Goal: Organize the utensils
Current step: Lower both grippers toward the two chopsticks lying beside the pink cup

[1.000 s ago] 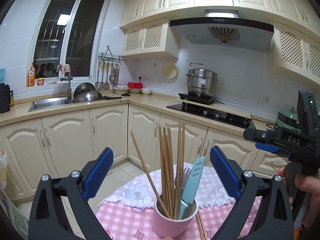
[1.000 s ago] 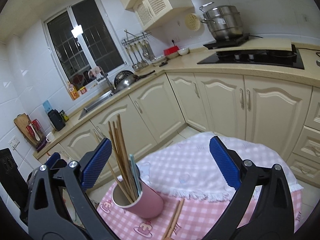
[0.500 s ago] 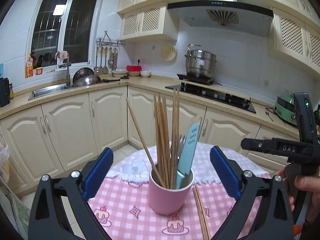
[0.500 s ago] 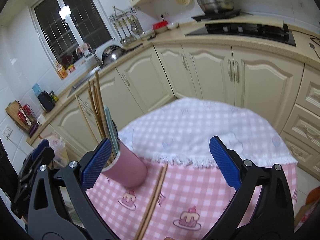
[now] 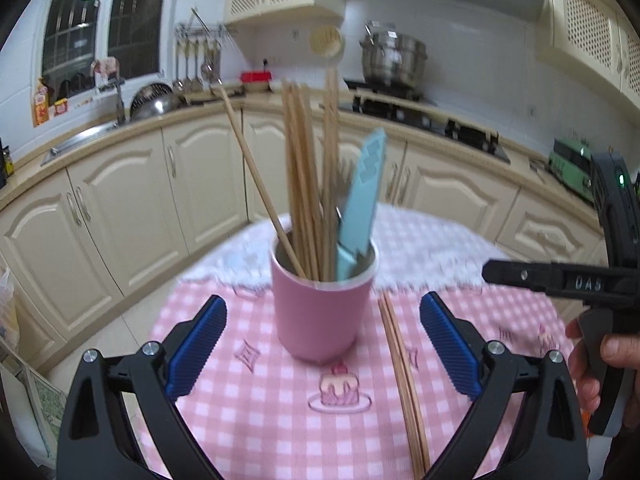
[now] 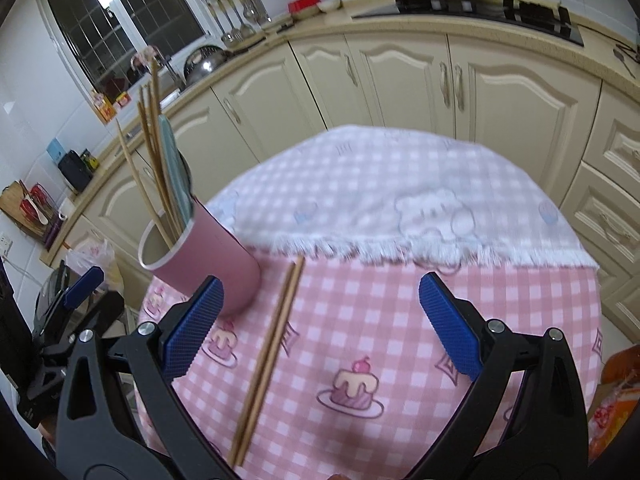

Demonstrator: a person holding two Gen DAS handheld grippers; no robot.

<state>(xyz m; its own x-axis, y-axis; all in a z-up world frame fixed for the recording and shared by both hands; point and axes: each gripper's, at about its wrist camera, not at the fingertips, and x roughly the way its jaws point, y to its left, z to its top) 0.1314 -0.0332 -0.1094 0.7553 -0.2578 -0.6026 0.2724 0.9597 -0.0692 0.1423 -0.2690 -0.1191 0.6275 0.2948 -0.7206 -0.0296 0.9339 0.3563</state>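
A pink cup (image 5: 322, 312) stands on the pink checked tablecloth (image 5: 280, 412) and holds several wooden chopsticks (image 5: 304, 184), a light blue utensil (image 5: 358, 216) and a metal fork. A loose pair of chopsticks (image 5: 402, 376) lies flat to the cup's right. My left gripper (image 5: 322, 350) is open, its blue pads on either side of the cup's base, apart from it. In the right wrist view the cup (image 6: 208, 258) is at left and the loose pair of chopsticks (image 6: 270, 356) lies between the open fingers of my right gripper (image 6: 320, 330), which is above the cloth and empty.
A white fringed cloth (image 6: 392, 200) covers the far half of the round table. Cream kitchen cabinets (image 6: 400, 76) curve behind it, with a sink (image 5: 80, 136), a stove (image 5: 424, 118) and a steel pot (image 5: 392, 60). An orange packet (image 6: 616, 396) sits at the table's right edge.
Both grippers have tilted down and come closer to the table. The cup now sits between the left pads and the loose chopsticks between the right pads. Both stay open.
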